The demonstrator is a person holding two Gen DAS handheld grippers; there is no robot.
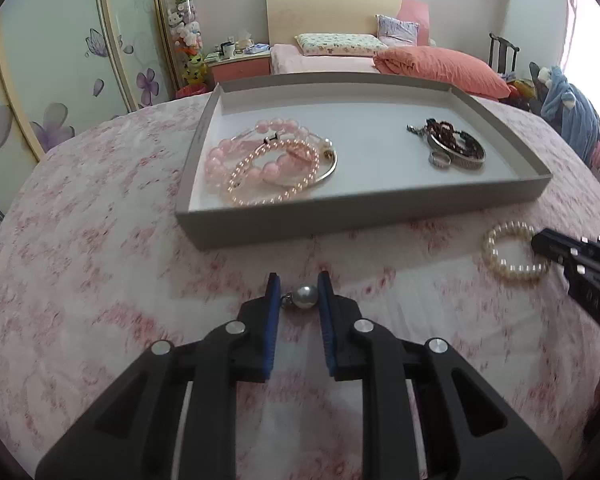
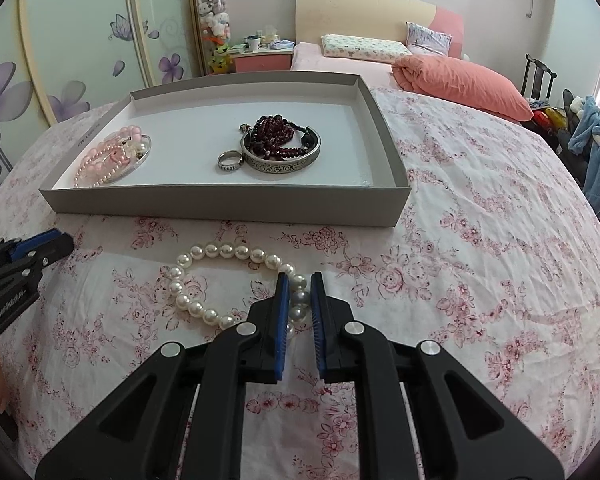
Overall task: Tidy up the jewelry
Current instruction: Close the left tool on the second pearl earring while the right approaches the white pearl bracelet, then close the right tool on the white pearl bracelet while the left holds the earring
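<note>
On the flowered pink bedspread, my left gripper (image 1: pixel 299 294) is shut on a small pearl pendant (image 1: pixel 307 298) with a metal cap, its blue pads touching both sides. My right gripper (image 2: pixel 300 292) is shut on one side of a white pearl bracelet (image 2: pixel 220 250), the rest of the loop lying flat to its left. The left wrist view shows that bracelet (image 1: pixel 496 256) at the right gripper's tip (image 1: pixel 540 244). Just beyond both stands a grey shallow tray (image 2: pixel 228 204) holding pink bead bracelets (image 2: pixel 112 156) at its left and a silver bangle (image 2: pixel 284 164), dark red beads (image 2: pixel 276 140) and a ring (image 2: pixel 229 162) in the middle.
The tray's front wall (image 1: pixel 360 216) rises a short way beyond both grippers. The left gripper (image 2: pixel 60 242) shows at the left edge of the right wrist view, with part of a hand below it. Another bed with an orange pillow (image 2: pixel 460 80) and a floral wardrobe (image 2: pixel 60 40) lie beyond.
</note>
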